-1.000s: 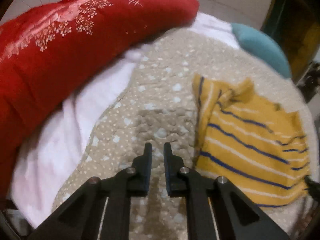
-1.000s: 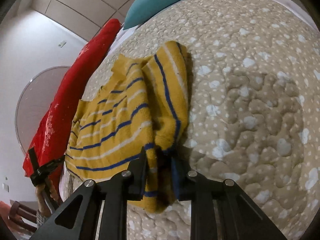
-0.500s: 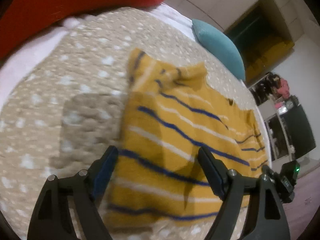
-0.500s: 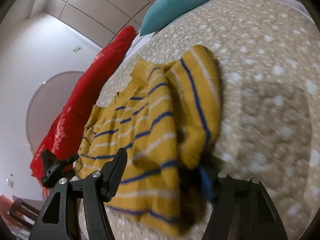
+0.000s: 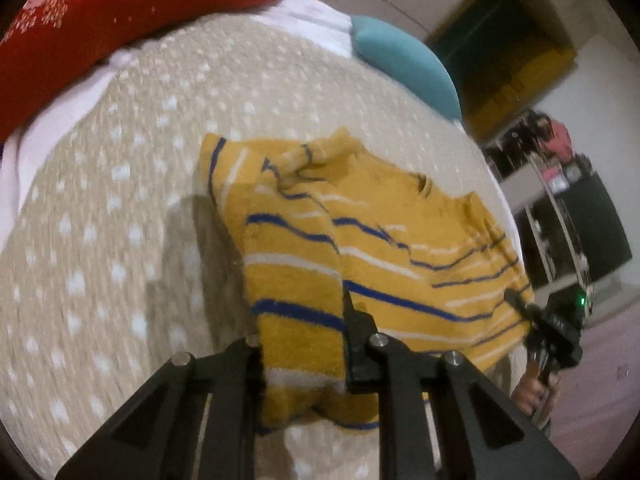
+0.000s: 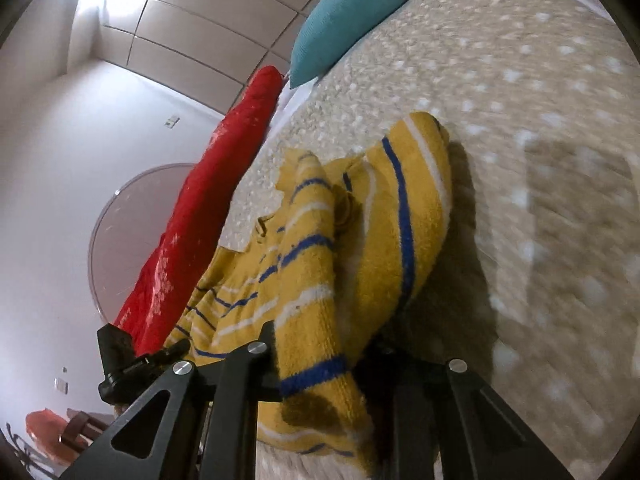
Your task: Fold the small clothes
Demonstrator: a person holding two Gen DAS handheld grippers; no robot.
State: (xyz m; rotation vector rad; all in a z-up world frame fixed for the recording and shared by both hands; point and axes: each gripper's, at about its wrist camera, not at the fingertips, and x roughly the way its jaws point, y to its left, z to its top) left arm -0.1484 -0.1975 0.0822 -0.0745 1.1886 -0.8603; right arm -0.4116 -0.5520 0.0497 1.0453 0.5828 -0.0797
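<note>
While the yellow striped sweater (image 5: 400, 256) lies on the beige dotted quilt (image 5: 120, 220), the left gripper (image 5: 302, 344) is clamped on its near hem, lifting a fold. The right gripper (image 6: 320, 356) likewise pinches the sweater's hem, with a red bolster (image 6: 208, 208) and teal pillow (image 6: 344, 20) beyond.

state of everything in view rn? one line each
left hand-held gripper: shut on yellow striped sweater, near hem
right hand-held gripper: shut on the same sweater, hem bunched between its fingers
yellow striped sweater: partly folded, one side doubled over, edge lifted, rest lying on the quilt
quilt: spread on the bed, dotted
teal pillow: lying at quilt edge
red blanket: rolled along the bedside
</note>
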